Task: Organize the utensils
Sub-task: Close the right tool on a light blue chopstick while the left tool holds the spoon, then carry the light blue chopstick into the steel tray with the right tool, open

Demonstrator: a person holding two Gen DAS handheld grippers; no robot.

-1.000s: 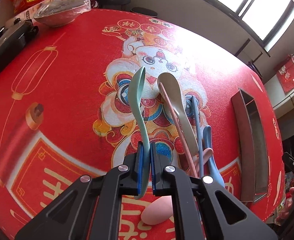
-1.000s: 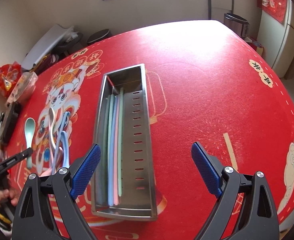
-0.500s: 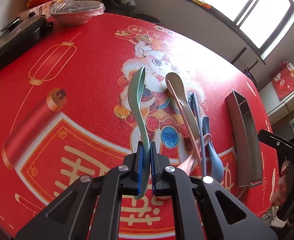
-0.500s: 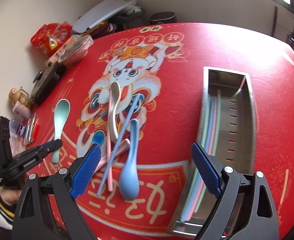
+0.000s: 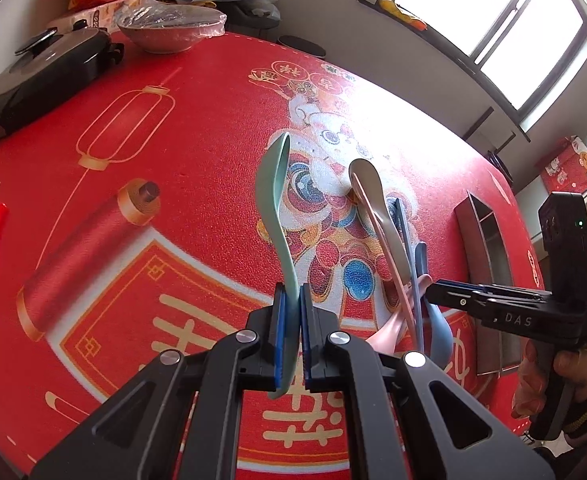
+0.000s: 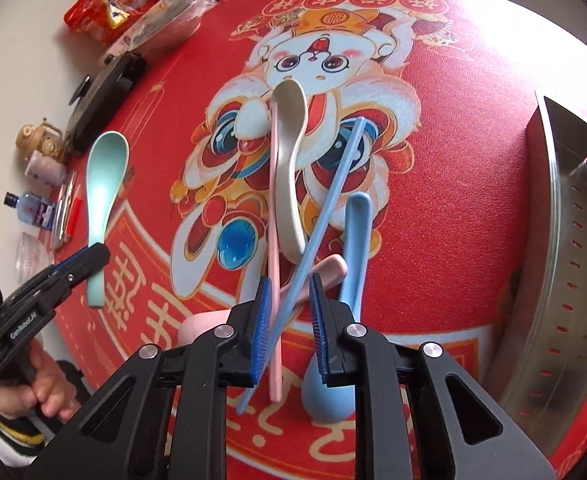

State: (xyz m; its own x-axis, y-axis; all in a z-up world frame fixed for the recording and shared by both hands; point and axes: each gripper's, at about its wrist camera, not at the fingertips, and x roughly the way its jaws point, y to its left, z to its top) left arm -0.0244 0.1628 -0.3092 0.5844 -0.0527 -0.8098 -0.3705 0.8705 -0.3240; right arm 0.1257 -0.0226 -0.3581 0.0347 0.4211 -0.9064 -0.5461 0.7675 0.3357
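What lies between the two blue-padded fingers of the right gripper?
In the right wrist view, the right gripper is closing around a pink chopstick and a light blue chopstick, which cross there.

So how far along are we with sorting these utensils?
Done: unclear, the tray hides its contents. In hand: left gripper shut on the green spoon; right gripper closing around the pink chopstick and blue chopstick. Left: beige spoon, blue spoon, pink spoon on the mat.
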